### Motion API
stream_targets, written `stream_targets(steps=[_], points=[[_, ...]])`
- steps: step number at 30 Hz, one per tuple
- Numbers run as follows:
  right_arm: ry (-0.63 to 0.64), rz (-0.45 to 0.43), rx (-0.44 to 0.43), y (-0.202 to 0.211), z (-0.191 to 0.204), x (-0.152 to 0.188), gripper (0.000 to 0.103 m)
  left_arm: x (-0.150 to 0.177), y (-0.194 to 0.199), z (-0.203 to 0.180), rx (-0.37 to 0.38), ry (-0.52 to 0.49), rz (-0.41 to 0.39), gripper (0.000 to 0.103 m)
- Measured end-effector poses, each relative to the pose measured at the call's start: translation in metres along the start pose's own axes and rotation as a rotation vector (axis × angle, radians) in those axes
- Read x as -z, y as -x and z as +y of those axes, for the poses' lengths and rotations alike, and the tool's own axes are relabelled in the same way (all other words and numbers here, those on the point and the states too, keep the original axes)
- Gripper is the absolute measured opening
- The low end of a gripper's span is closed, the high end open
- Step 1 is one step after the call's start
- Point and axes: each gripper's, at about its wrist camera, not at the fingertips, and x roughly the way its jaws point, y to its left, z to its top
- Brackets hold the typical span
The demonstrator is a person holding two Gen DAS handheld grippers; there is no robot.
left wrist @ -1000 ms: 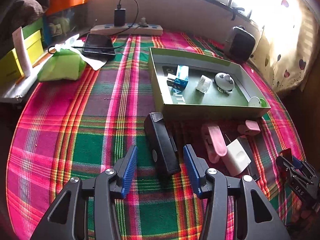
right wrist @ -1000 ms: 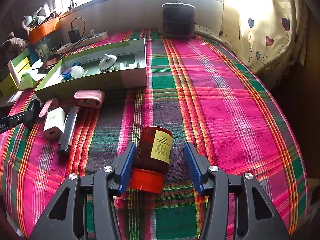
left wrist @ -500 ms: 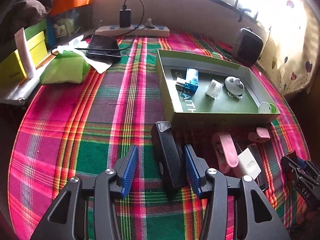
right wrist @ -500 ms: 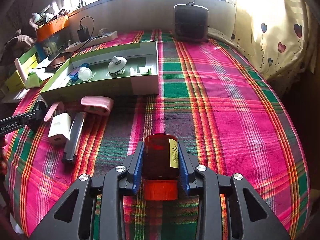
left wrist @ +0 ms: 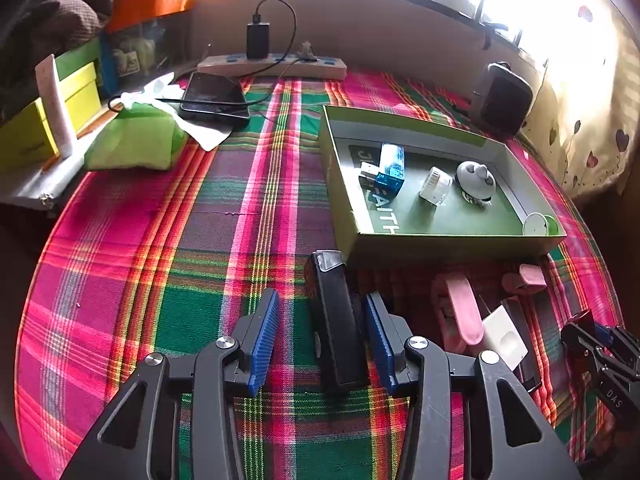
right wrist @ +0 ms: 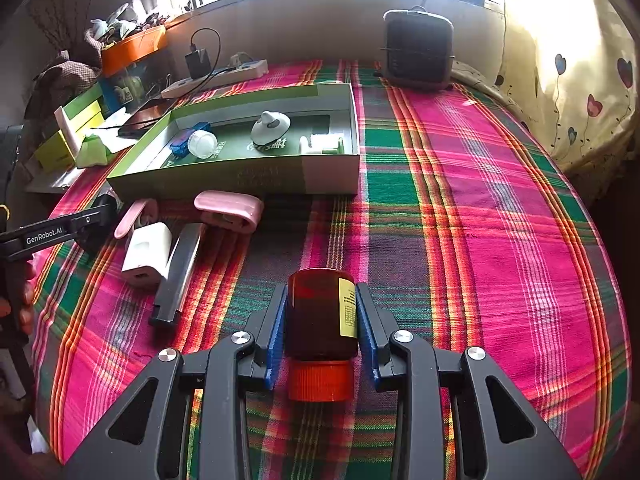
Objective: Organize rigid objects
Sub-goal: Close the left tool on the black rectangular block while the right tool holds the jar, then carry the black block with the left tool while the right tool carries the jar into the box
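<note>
My right gripper [right wrist: 320, 320] is shut on an amber bottle [right wrist: 320, 316] with an orange cap, its cap toward me, just above the plaid cloth. My left gripper [left wrist: 320, 340] is open around a long black device [left wrist: 336, 324] lying on the cloth; the device touches the right finger, with a gap to the left finger. The green box [left wrist: 440, 240] [right wrist: 240, 176] holds a blue pack, a white roll, a white mouse-like item and a small white-green item. Pink clips [right wrist: 228, 208], a white charger [right wrist: 146, 250] and a black-silver bar [right wrist: 178, 276] lie in front of the box.
A phone [left wrist: 214, 98], power strip [left wrist: 272, 66] with a plugged charger, green pouch [left wrist: 136, 144] and yellow boxes [left wrist: 44, 128] stand at the far left. A dark speaker [right wrist: 418, 56] stands at the back by the window. The right gripper shows at the left view's right edge [left wrist: 600, 360].
The right gripper closed on the amber bottle and turned it straight. The left gripper moved forward so the black device now lies between its fingers, against the right one.
</note>
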Motion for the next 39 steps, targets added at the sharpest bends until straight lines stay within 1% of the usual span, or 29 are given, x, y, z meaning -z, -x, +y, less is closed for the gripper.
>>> stream_targets(steps=[1,6,9,34,39], points=[[0.000,0.000,0.001,0.000,0.000,0.000,0.033,0.000,0.000,0.001,0.000,0.003,-0.001,0.039],[0.006,0.001,0.009,0.000,0.001,0.000,0.033,0.002,0.002,0.006,-0.002,0.016,-0.006,0.027],[0.009,0.002,0.013,0.000,0.002,0.000,0.033,0.003,0.004,0.009,0.002,0.024,-0.008,0.023],[0.011,0.001,0.021,0.000,0.002,0.000,0.033,0.006,0.011,0.011,0.005,0.034,-0.016,0.023],[0.005,-0.003,0.010,0.002,0.002,0.000,0.033,0.003,0.023,0.008,0.002,0.020,-0.049,0.022]])
